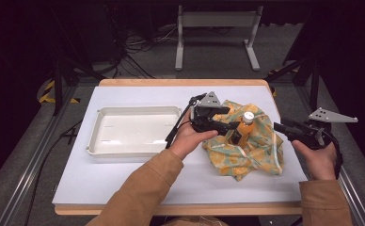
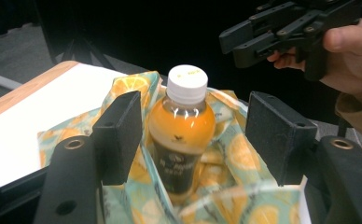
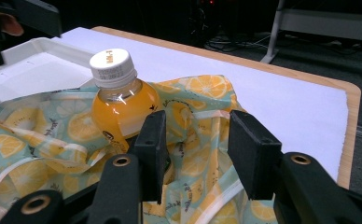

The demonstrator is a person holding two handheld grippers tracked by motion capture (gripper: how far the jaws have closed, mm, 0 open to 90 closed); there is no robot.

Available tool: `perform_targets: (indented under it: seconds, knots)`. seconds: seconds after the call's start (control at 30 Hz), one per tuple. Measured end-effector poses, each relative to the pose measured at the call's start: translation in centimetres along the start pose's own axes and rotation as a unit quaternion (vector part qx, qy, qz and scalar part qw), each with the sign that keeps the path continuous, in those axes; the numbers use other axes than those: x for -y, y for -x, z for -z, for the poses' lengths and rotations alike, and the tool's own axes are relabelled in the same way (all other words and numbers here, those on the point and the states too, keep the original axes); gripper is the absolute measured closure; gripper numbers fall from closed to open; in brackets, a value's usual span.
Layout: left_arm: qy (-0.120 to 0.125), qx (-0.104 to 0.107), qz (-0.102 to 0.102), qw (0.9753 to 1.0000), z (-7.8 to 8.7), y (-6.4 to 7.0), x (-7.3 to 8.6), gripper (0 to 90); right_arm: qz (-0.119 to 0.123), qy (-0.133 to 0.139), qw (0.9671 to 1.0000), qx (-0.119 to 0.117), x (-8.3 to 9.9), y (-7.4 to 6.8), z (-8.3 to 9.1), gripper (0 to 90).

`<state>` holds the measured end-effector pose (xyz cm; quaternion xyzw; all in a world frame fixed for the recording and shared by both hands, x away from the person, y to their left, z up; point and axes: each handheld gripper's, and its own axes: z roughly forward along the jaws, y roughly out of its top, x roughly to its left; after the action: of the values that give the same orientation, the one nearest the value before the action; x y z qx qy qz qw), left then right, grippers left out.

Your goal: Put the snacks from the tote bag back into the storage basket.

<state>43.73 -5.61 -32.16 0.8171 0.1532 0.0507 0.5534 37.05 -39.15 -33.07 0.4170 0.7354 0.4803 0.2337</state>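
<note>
Left gripper (image 2: 193,135) stands open, jaws either side of the upright orange bottle (image 2: 183,126) in the lemon-print bag (image 1: 246,146) near the table's (image 1: 124,181) right edge. Right gripper (image 3: 195,149) open, just beside the bag.

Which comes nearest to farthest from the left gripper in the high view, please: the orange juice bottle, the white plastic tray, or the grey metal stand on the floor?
1. Orange juice bottle, just right of the left gripper.
2. White plastic tray, to its left.
3. Grey metal stand, beyond the table.
</note>
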Motion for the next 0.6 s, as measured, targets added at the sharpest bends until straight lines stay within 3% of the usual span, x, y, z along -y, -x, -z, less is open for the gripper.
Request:
perform_targets:
  seconds: [0.6]
  knots:
    - [-0.017, 0.007, 0.008, 0.9998, -5.1, -0.1, -0.6, 32.6, -0.014, 0.004, 0.9999, 0.000, 0.1, 0.5, 0.5, 57.3]
